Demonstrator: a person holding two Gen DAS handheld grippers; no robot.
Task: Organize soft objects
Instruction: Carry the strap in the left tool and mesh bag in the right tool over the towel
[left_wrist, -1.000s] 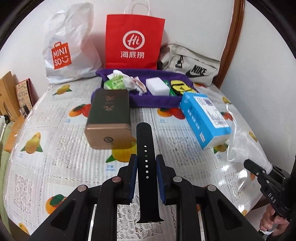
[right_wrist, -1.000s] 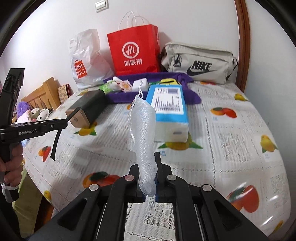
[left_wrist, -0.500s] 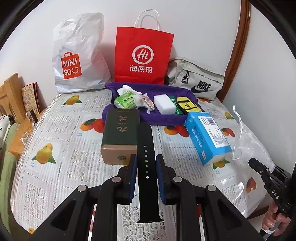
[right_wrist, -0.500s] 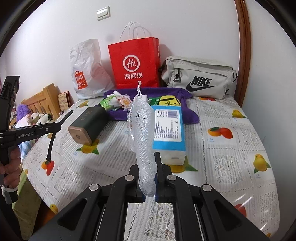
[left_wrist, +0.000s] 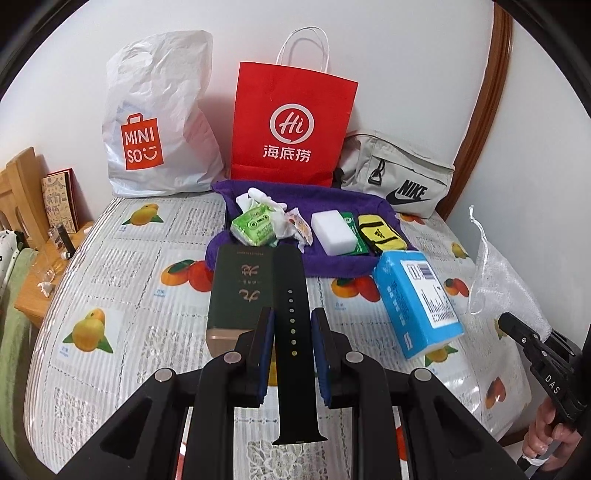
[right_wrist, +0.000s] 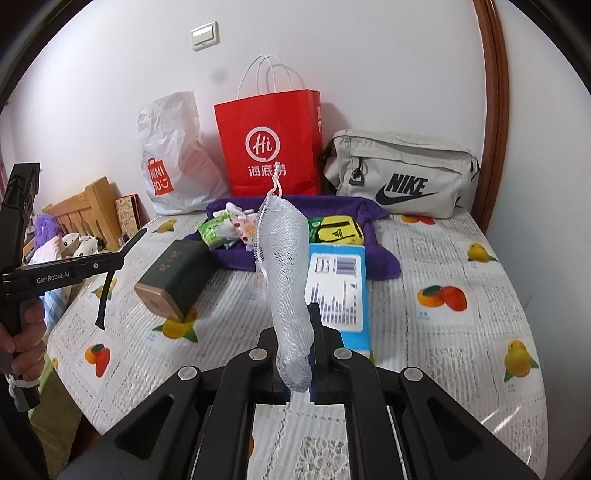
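Note:
My left gripper (left_wrist: 291, 317) is shut on a black watch strap (left_wrist: 293, 295) that stands up between its blue pads, held above the table. My right gripper (right_wrist: 295, 317) is shut on a white mesh net bag (right_wrist: 284, 258) that rises upright from the jaws; the bag also shows at the right in the left wrist view (left_wrist: 506, 284). A purple cloth tray (left_wrist: 332, 199) at the back holds a green packet (left_wrist: 255, 225), a white sponge block (left_wrist: 334, 236) and a yellow pouch (left_wrist: 380, 236).
A dark green box (left_wrist: 240, 291) and a blue tissue pack (left_wrist: 417, 299) lie on the fruit-print tablecloth (left_wrist: 129, 295) before the tray. A Miniso bag (left_wrist: 155, 122), red paper bag (left_wrist: 291, 125) and Nike bag (left_wrist: 399, 177) line the wall. Wooden furniture (left_wrist: 22, 192) stands left.
Both grippers have pulled back and risen with their objects; the table items look farther away and more of the wall shows. Both holds are unchanged.

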